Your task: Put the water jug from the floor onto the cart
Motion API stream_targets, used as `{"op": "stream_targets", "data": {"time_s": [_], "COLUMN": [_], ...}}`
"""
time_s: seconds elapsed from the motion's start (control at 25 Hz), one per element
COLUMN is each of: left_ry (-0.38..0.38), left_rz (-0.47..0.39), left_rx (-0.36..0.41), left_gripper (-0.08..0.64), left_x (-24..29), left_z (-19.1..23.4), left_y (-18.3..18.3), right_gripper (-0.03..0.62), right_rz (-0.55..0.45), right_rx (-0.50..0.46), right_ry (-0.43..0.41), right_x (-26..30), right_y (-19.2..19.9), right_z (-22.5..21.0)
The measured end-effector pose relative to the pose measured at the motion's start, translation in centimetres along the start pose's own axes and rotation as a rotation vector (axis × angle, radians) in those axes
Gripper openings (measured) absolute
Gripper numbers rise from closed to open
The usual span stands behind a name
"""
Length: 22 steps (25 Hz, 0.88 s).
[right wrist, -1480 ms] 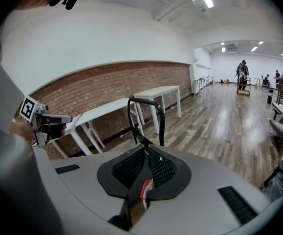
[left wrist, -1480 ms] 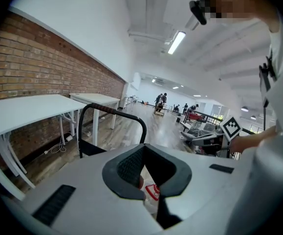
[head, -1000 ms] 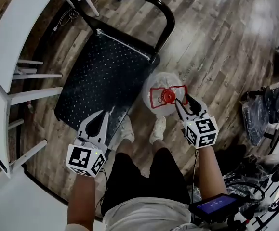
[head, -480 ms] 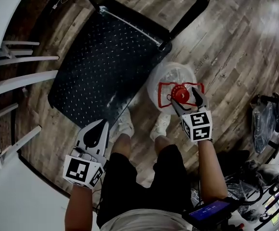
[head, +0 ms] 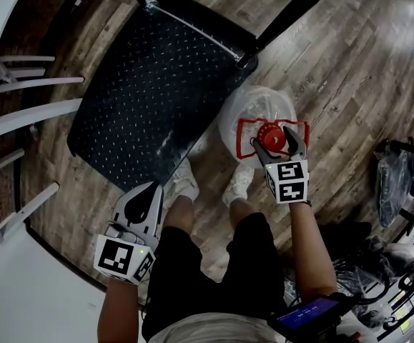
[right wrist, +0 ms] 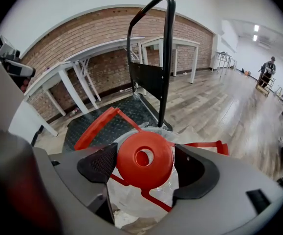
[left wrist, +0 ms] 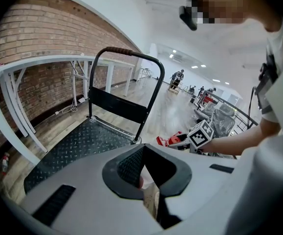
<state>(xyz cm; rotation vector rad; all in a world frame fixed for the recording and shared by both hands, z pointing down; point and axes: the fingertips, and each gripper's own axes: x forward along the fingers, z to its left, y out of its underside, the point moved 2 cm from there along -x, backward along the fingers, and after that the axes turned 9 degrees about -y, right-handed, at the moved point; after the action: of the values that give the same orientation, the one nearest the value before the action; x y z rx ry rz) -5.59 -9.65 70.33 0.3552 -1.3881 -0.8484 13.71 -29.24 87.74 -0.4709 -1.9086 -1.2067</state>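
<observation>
The water jug, clear with a red cap and a red carrying frame, stands on the wood floor beside the cart's black deck, by its handle post. My right gripper stands open from above, its jaws on either side of the cap; the pads do not press on it. My left gripper hangs shut and empty over the floor near the deck's front edge. From the left gripper view the deck lies ahead.
The cart's black push handle rises at the far end. White table legs and tops line the left side. The person's shoes stand between jug and deck. Bags and gear sit at the right.
Both grippers have come down. The right gripper's jaws have spread wide and dropped around the jug's red cap. The left gripper sank beside the cart, still shut.
</observation>
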Motion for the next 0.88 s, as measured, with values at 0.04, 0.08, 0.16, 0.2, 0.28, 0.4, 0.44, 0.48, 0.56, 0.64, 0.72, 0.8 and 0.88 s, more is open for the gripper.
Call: {"op": "stream_targets", "data": {"time_s": [0.04, 0.08, 0.16, 0.2, 0.28, 0.4, 0.44, 0.48, 0.56, 0.64, 0.72, 0.8, 0.88], "left_ry": [-0.001, -0.002, -0.003, -0.002, -0.001, -0.011, -0.017, -0.023, -0.036, -0.052, -0.07, -0.094, -0.122], "left_rz": [0.002, 0.002, -0.001, -0.003, -0.007, -0.014, -0.019, -0.024, -0.037, -0.052, -0.067, -0.091, -0.117], "left_rx": [-0.001, -0.002, -0.007, -0.01, -0.013, -0.014, -0.012, -0.009, -0.005, -0.002, -0.001, -0.006, -0.012], "left_gripper": [0.0, 0.0, 0.0, 0.0, 0.0, 0.0, 0.0, 0.0, 0.0, 0.0, 0.0, 0.0, 0.0], "left_x": [0.0, 0.1, 0.0, 0.0, -0.3, -0.7, -0.9, -1.2, -1.9, -2.8, -3.7, -4.9, -6.5], "left_z": [0.1, 0.2, 0.3, 0.4, 0.5, 0.9, 1.0, 1.0, 0.9, 1.2, 1.3, 1.1, 0.7], "left_y": [0.0, -0.1, -0.3, -0.5, -0.8, -1.5, -1.7, -2.0, -2.8, -3.7, -4.6, -5.5, -6.7], "right_gripper": [0.362, 0.362, 0.357, 0.346, 0.318, 0.314, 0.313, 0.313, 0.313, 0.313, 0.313, 0.313, 0.313], "right_rz": [-0.003, -0.009, -0.019, -0.021, -0.018, -0.014, -0.016, -0.021, -0.038, -0.049, -0.053, -0.065, -0.081], "right_rx": [0.007, 0.018, 0.034, 0.03, 0.013, 0.011, 0.018, 0.027, 0.037, 0.046, 0.059, 0.06, 0.045], "right_ry": [0.008, 0.01, 0.01, 0.015, 0.032, 0.06, 0.069, 0.076, 0.085, 0.092, 0.102, 0.107, 0.099], "right_x": [0.0, 0.0, -0.3, -0.5, -0.7, -0.7, -0.8, -1.2, -2.7, -4.8, -7.2, -9.8, -12.5], "right_y": [-0.1, -0.1, -0.1, -0.1, 0.0, 0.0, 0.1, 0.2, -0.1, -1.2, -2.5, -4.1, -6.0], "right_z": [-0.2, -0.3, -0.5, -0.5, -0.2, -0.2, -0.3, -0.4, -0.3, 0.0, 0.3, 0.4, 0.8]}}
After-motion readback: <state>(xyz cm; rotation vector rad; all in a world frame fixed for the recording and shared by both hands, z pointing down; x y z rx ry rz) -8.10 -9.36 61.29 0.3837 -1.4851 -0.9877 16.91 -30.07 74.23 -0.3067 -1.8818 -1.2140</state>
